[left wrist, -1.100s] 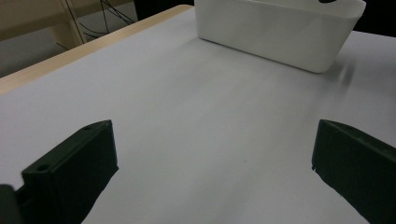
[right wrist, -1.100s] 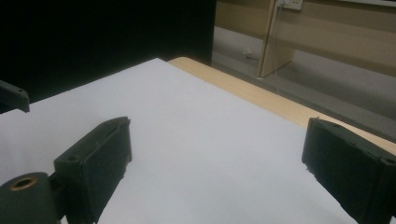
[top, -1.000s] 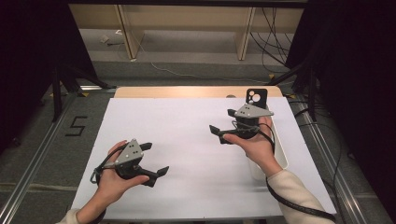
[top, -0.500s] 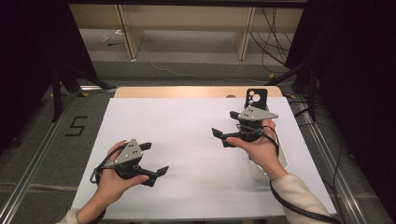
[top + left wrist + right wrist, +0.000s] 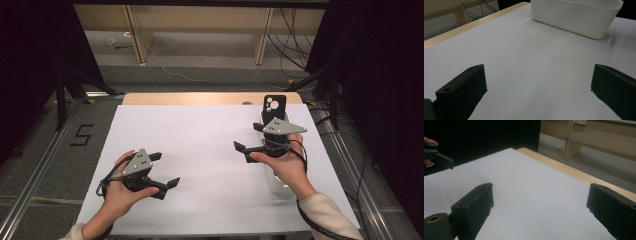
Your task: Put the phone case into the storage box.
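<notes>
While the white bin (image 5: 576,17) sits untouched at the table's right edge, with a black phone (image 5: 274,106) standing at its far end, your right gripper (image 5: 250,140) hovers beside it, jaws wide and empty. Your left gripper (image 5: 165,170) waits at near left, equally wide. Judged an approach step: next, you must turn the right gripper toward the phone.
</notes>
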`<state>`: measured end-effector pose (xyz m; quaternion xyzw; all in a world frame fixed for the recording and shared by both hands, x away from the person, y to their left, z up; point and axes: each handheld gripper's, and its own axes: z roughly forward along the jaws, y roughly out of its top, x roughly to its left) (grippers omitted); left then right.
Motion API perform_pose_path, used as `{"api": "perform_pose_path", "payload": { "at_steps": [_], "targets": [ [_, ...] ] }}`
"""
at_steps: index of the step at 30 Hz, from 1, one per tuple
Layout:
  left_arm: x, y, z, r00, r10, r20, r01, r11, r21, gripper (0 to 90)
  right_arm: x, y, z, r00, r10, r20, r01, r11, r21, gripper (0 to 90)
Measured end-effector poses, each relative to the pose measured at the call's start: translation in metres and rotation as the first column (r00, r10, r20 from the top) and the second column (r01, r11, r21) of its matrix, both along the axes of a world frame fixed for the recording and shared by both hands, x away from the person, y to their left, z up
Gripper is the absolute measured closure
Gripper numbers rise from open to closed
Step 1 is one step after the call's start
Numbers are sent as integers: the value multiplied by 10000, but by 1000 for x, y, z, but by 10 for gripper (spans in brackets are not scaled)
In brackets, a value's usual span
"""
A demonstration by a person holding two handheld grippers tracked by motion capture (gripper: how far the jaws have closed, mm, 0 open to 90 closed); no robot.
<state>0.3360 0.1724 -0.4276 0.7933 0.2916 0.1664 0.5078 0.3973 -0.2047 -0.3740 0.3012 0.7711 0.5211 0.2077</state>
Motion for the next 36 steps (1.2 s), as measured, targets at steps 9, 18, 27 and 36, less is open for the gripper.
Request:
{"api": "perform_pose_path", "payload": {
  "at_steps": [9, 18, 27, 36],
  "targets": [
    [0, 0, 0, 10000, 24, 32, -24, 10000, 30, 0, -6, -4, -2, 9998, 173, -36, -173, 9998, -101, 81],
    [0, 1, 0, 10000, 30, 28, -30, 10000, 25, 0, -14, -13, -2, 9998, 190, 40, -190, 9998, -81, 80],
    [0, 1, 0, 10000, 64, 28, -64, 10000, 4, 0, -19, -17, -2, 9989, 427, 218, -423, 9990, -161, 80],
    [0, 1, 0, 9999, 97, 36, -97, 10000, -4, 0, -24, -24, -5, 9985, 475, 261, -474, 9989, -51, 80]
  ]
}}
